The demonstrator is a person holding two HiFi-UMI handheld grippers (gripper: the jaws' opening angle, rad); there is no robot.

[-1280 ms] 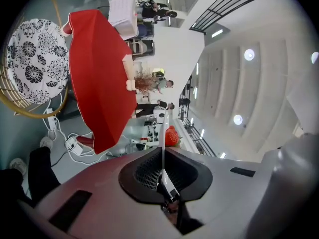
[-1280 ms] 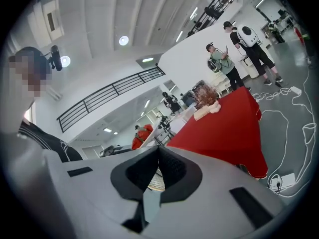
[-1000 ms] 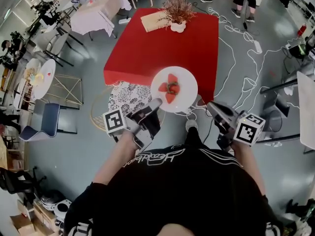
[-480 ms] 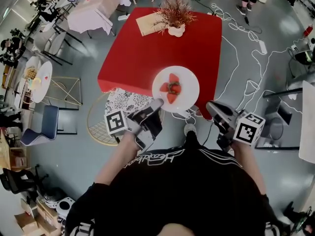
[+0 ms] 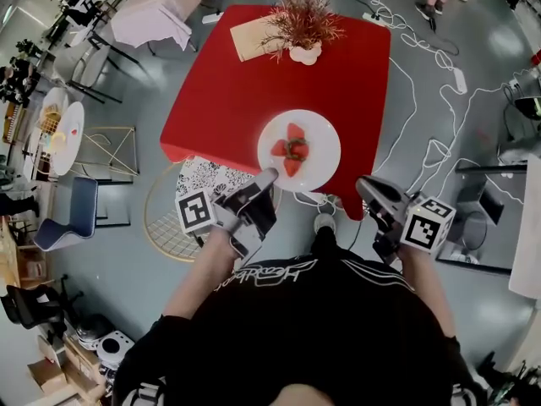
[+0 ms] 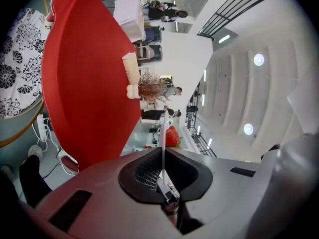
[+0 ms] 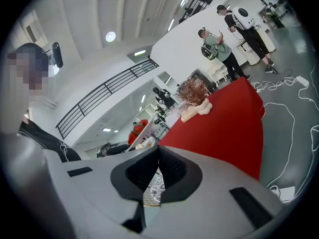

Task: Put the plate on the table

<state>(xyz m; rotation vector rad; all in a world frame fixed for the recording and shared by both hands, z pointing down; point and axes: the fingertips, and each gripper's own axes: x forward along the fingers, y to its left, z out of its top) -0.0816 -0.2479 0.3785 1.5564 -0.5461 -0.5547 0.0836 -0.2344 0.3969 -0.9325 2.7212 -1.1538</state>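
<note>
With the left tongs (image 5: 266,178), pinching the near rim of the white plate (image 5: 319,134); seen along those tongs (image 6: 162,158), pads pressed onto the plate (image 6: 163,128), edge-on as a thin white line between them. Carrying cut strawberries (image 5: 291,150) at the plate's middle, one red piece (image 6: 172,136) showing just past the rim in the left gripper view. Held level, over the near edge of the red desk (image 5: 245,91) as the head view has it; whether touching the cloth, cannot tell.

With the right tongs (image 5: 365,186), gripping nothing: pads pressed together (image 7: 158,153), off to the plate's right and apart from it.

Farther back on the desk, a dried plant (image 5: 303,19) in a white vase (image 5: 305,54), just beside a tan mat (image 5: 252,39). Below the desk's near left corner, a black-and-white patterned round piece (image 5: 203,180) on the floor. To the right, white cables (image 5: 423,150) strewn over the grey floor.
</note>
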